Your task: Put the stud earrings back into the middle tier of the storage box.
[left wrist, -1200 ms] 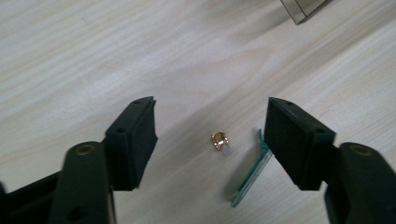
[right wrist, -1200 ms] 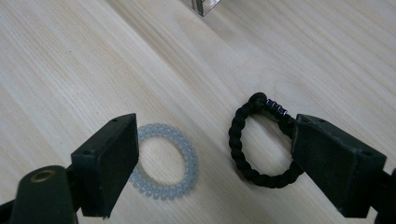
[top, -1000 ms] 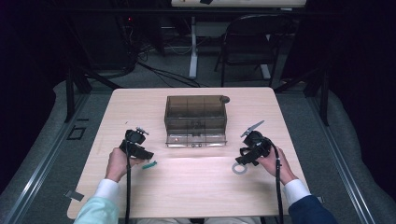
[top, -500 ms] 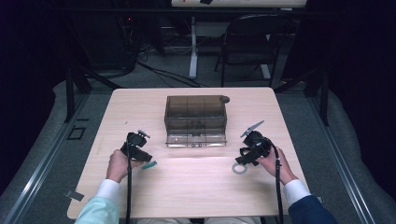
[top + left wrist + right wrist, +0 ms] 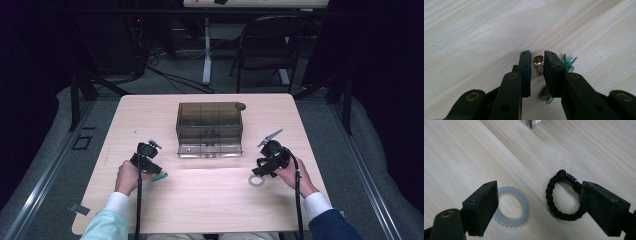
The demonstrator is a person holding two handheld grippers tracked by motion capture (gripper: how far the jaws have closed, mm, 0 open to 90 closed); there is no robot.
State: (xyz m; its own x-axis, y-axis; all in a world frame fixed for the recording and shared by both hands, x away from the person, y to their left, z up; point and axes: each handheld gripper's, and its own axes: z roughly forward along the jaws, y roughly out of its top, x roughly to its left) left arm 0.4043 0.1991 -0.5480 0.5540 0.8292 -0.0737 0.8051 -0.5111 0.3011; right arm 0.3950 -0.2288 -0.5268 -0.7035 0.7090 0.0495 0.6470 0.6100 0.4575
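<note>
Left gripper view: I am narrowing my left gripper (image 5: 537,62) around a shiny gold clasp (image 5: 538,60); my right gripper (image 5: 539,202) is gaping wide over a clear coiled ring (image 5: 517,207) and a braided black bracelet (image 5: 554,200).

At frame centre the brown box (image 5: 210,127) blocks the tabletop (image 5: 210,210); bare wood runs left, right and below it. Lower down, a teal clip (image 5: 160,176) and clear coil ring (image 5: 257,180) interrupt it.

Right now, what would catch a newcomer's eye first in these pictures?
Probably the smoky clear organizer box at the middle of the wooden table. Near the right gripper, whose jaws stand wide open, a clear coil hair tie and a black braided bracelet lie side by side. The left gripper brackets a small gold piece beside a teal clip.
</note>
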